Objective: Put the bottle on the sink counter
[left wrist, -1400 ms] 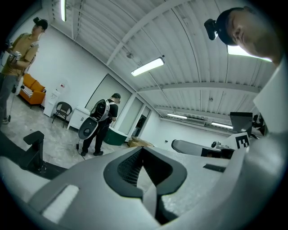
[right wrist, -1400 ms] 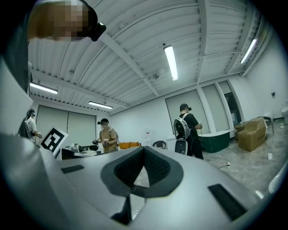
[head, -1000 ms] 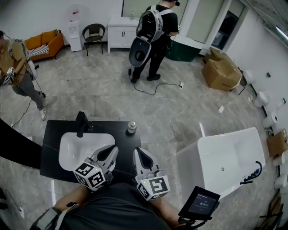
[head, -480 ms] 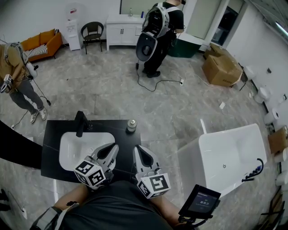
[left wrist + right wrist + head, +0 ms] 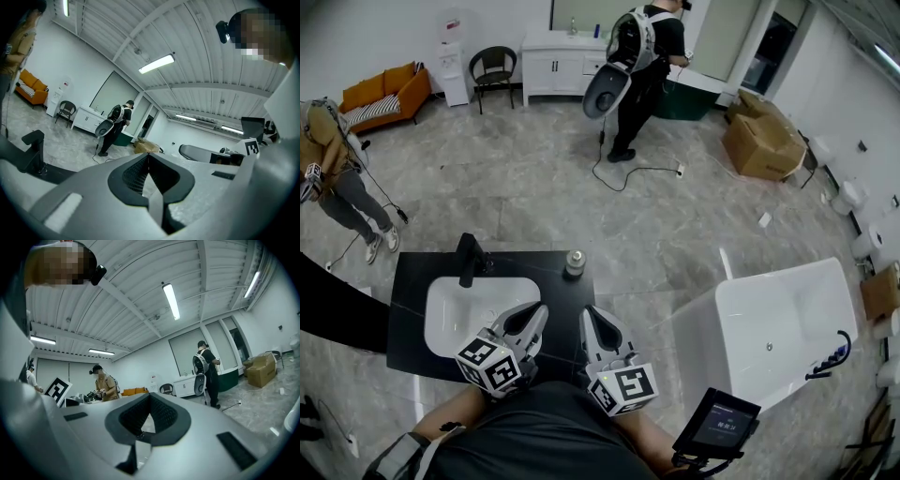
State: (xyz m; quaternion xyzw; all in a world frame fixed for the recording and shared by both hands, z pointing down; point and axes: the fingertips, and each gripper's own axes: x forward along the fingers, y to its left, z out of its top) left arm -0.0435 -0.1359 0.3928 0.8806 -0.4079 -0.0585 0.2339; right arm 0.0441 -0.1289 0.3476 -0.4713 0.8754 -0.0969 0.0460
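Note:
A small bottle (image 5: 574,262) with a grey cap stands upright on the black sink counter (image 5: 412,281), at its back right beside the white basin (image 5: 455,309). My left gripper (image 5: 534,315) hovers over the counter's front edge, close to my body, shut with nothing in it. My right gripper (image 5: 590,317) is beside it, just off the counter's right front corner, shut and empty too. In the left gripper view the closed jaws (image 5: 148,155) point up past the black faucet (image 5: 32,151). In the right gripper view the closed jaws (image 5: 151,395) point into the room. Neither gripper view shows the bottle.
The black faucet (image 5: 471,257) rises at the basin's back left. A white bathtub (image 5: 778,328) stands to the right, and a small screen (image 5: 718,422) sits near my right elbow. A person with a backpack (image 5: 637,56) stands far off, another person (image 5: 333,159) at left. Cardboard boxes (image 5: 759,141) lie at back right.
Both grippers stay almost where they were, still shut. The far person with the backpack has stepped to the right, and the person at left has shifted a little.

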